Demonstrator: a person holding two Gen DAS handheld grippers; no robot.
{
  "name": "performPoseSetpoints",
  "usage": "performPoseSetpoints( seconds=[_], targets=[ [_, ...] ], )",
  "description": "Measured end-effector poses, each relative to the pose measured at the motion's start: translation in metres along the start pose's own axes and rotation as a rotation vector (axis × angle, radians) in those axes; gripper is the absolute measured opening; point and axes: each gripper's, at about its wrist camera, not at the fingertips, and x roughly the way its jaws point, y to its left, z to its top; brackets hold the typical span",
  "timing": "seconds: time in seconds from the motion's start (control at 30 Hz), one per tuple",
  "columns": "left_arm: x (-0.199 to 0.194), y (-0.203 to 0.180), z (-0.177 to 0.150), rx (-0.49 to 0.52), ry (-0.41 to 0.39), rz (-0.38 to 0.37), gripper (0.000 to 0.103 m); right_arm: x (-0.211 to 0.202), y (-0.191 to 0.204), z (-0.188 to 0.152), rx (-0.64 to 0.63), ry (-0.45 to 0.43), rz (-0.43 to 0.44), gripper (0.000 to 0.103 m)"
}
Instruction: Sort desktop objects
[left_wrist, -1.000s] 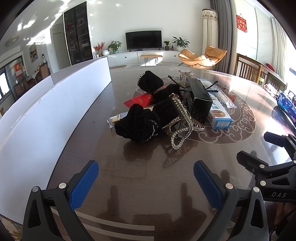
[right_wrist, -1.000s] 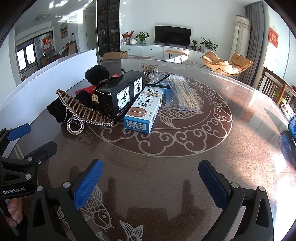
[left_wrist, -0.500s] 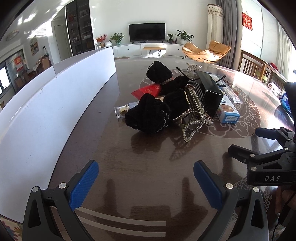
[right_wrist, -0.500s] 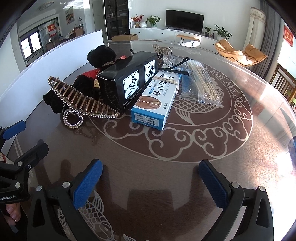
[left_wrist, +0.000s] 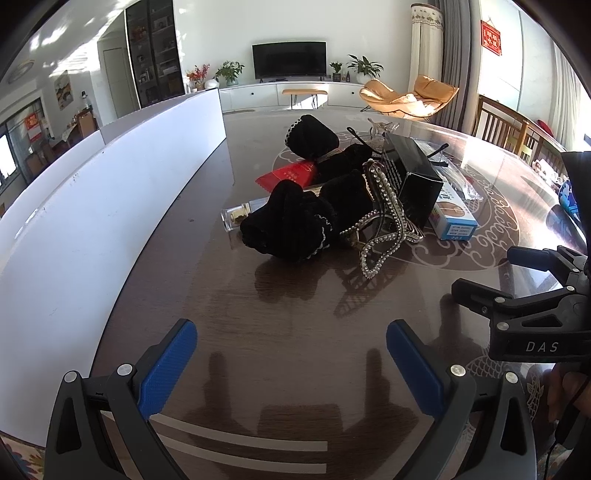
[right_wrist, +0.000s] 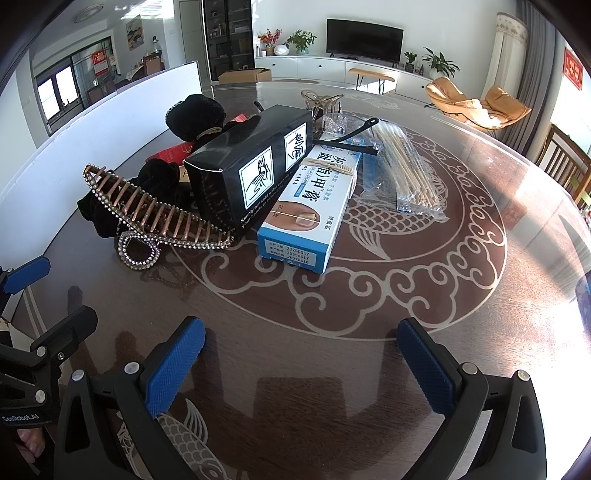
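Your left gripper (left_wrist: 291, 362) and right gripper (right_wrist: 301, 363) both hover low over the glossy dark wooden table (right_wrist: 406, 295) with its pale swirl-and-fish inlay, blue ribbed pads spread wide, nothing between them. The pile sits ahead of both, mid-table. Nearest your left: a soft black ruffled fabric scrunchie (left_wrist: 291, 229) with fine white edging, lying over a clear square-ended plastic tube (left_wrist: 236, 216). Touching it on the right, a curved rhinestone-studded metal hair comb (right_wrist: 155, 218), coppery teeth, looped beaded end resting on the table. Behind that, a matte black rectangular cardboard box (right_wrist: 255, 166) with white printed panels leans against a blue-and-white cardboard ointment box (right_wrist: 314, 206) lying flat. Beside that box, a crinkly clear plastic bag of thin wooden sticks (right_wrist: 402, 173). A second black fabric bundle (left_wrist: 312, 138) sits at the back, next to a flat red packet (left_wrist: 291, 173). A smooth white board wall (left_wrist: 92, 206) runs along the table's left edge.
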Motion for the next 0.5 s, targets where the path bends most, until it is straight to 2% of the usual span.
performPoseSetpoints(
  seconds=[0.2,0.4,0.5],
  targets=[
    [0.0013,0.0013,-0.0005,-0.013,0.005,-0.007,0.103,0.0,-0.0001,0.0,0.004,0.001,0.005,0.103],
    [0.0008,-0.0019,0.0002,-0.015,-0.013,0.017,0.103,-0.0001,-0.0001,-0.0002,0.004,0.0,0.006,0.103],
    [0.0071,-0.0033,0.0029,-0.012,0.015,0.028,0.103,0.0,-0.0003,-0.0002,0.003,0.0,0.005,0.103]
  ],
)
